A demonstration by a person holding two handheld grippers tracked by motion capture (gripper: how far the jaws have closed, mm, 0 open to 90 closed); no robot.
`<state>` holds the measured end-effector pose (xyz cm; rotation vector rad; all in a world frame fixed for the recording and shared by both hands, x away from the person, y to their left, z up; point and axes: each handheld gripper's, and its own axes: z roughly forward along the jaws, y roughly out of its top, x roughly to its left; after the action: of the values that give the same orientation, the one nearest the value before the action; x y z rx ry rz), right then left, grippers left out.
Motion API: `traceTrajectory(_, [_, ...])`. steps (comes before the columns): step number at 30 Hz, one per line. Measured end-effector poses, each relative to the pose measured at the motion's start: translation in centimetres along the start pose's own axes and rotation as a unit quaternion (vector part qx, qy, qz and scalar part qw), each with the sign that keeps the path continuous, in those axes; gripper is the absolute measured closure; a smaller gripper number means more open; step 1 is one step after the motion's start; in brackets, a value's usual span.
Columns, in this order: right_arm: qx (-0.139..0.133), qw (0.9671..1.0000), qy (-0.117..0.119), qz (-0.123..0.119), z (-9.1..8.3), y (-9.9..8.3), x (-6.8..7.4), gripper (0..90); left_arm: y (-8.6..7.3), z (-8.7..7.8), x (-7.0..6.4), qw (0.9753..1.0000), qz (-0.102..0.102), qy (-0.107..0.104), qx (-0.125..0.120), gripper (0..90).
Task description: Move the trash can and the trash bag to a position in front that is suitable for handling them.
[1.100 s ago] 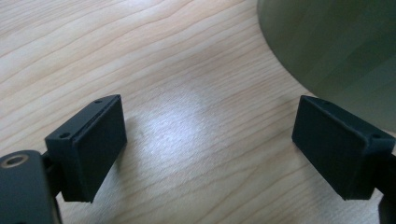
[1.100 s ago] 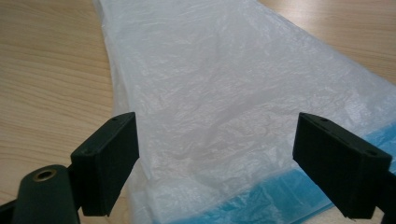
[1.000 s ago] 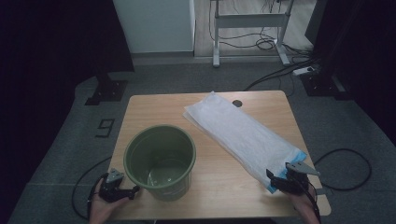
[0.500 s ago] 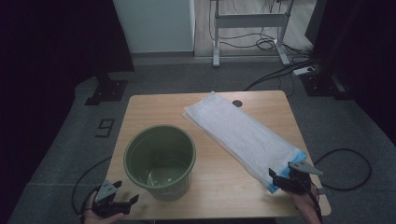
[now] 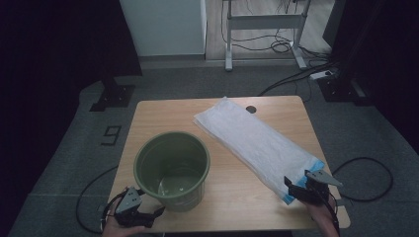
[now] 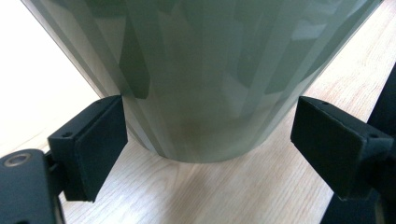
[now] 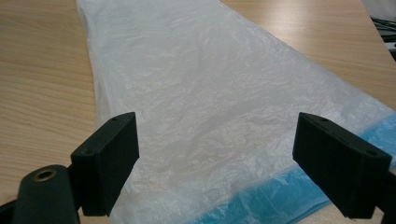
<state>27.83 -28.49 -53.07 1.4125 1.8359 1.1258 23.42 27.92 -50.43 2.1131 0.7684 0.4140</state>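
Wooden table (image 5: pixel 163 113) seen from above, with a person's hands at its near edge. At the near left, the left gripper (image 5: pixel 141 216) sits low beside a green bucket (image 5: pixel 172 168), jaws spread wide on either side of the bucket's base without touching it. The bucket stands upright. To its right, a folded white plastic bag (image 5: pixel 252 143) with a blue edge lies flat, running diagonally. At the near right, the right gripper (image 5: pixel 304 190) hovers over the bag's blue end, jaws wide apart.
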Motion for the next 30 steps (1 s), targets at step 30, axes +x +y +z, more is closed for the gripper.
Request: traceTrajectory(30, [-0.003,1.0000,0.009,-0.001,-0.2,-0.1,0.6,14.0,7.6,8.9,-1.1,0.9987,0.035,-0.037,0.001,14.0])
